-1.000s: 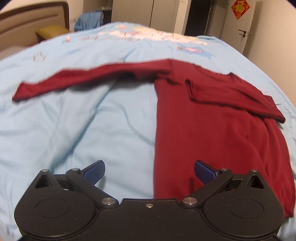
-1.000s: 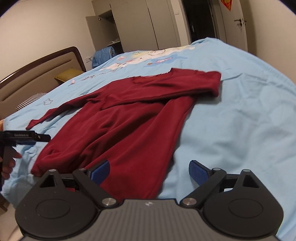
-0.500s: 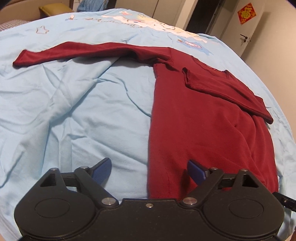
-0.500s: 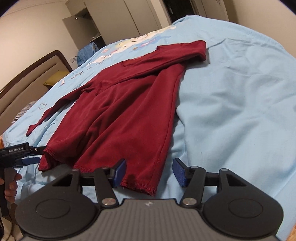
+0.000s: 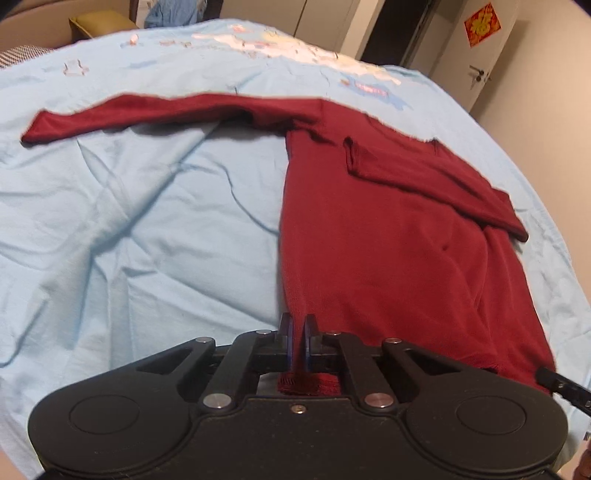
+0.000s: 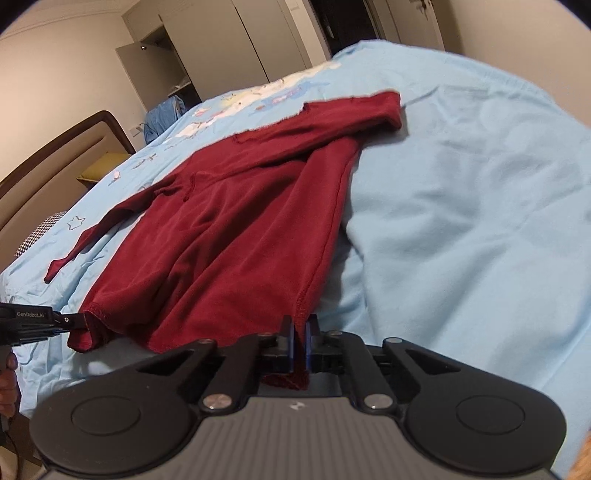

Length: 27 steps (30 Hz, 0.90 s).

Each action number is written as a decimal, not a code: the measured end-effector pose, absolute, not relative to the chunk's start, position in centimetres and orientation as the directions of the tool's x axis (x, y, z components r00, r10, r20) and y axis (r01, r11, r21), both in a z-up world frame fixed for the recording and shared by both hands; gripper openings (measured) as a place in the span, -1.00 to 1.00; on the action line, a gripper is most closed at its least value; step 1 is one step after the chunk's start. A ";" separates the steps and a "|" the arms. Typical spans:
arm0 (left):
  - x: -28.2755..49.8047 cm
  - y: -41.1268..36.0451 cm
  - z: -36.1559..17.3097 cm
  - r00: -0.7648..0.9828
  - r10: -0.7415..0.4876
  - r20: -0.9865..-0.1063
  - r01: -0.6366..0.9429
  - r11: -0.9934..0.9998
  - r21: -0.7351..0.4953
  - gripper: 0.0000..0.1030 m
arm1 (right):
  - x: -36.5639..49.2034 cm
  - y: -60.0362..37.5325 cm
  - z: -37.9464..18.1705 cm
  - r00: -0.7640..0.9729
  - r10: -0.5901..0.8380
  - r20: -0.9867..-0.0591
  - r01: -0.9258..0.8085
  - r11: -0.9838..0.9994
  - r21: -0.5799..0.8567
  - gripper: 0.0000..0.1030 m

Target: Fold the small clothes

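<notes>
Covering the bed, a blue sheet [image 5: 147, 229] lies wrinkled.

Matt knitted cloth sweater [image 5: 388, 236]

Light blue bedsheet [image 5: 147, 240], wooden headboard [image 6: 55, 155], pale wardrobe [image 6: 229, 48], door with red decoration [image 5: 482, 24]

I see a dark red top [image 5: 388, 240] pinched in my 2 black grippers, the left gripper [image 5: 298, 325] and the right gripper [image 6: 300, 326], both with blue pads [image 5: 291, 345]. Under them and far ahead lies a light blue bedsheet [image 5: 147, 229] with white and blue cartoon pictures. Past the left gripper, a red and gold square paper [image 5: 483, 25] hangs on a pale door.
</notes>
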<state>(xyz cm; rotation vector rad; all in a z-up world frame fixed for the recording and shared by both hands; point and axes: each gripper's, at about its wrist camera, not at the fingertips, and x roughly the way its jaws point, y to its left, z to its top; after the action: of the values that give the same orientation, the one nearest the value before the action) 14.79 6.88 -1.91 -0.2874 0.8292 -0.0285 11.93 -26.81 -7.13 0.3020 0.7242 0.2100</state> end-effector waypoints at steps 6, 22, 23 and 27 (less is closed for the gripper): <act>12.7 6.8 1.1 0.727 -0.111 -0.678 -0.082 0.966 -0.246 -0.94 | 10.0 -29.0 -3.2 0.803 0.227 -0.552 -0.102 0.963 0.248 -0.90; 3.9 7.0 -1.0 0.647 -0.218 -0.731 -0.091 0.929 -0.358 -0.93 | 1.7 -33.1 -1.2 0.763 0.144 -0.630 -0.087 0.989 0.120 -0.91; 4.1 7.2 -1.2 0.647 -0.223 -0.729 -0.098 0.924 -0.370 -0.92 | 1.6 -33.1 -1.7 0.758 0.144 -0.636 -0.082 0.989 0.127 -0.91; 4.7 7.1 -1.2 0.652 -0.214 -0.727 -0.084 0.933 -0.350 -0.91 | 1.8 -32.6 -2.9 0.751 0.138 -0.646 -0.081 0.990 0.118 -0.90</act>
<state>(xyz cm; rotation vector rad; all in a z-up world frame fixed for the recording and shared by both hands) 4.72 7.13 -1.19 -0.3726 0.8623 -0.0761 1.80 -32.60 -2.90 0.0839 0.7118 0.1201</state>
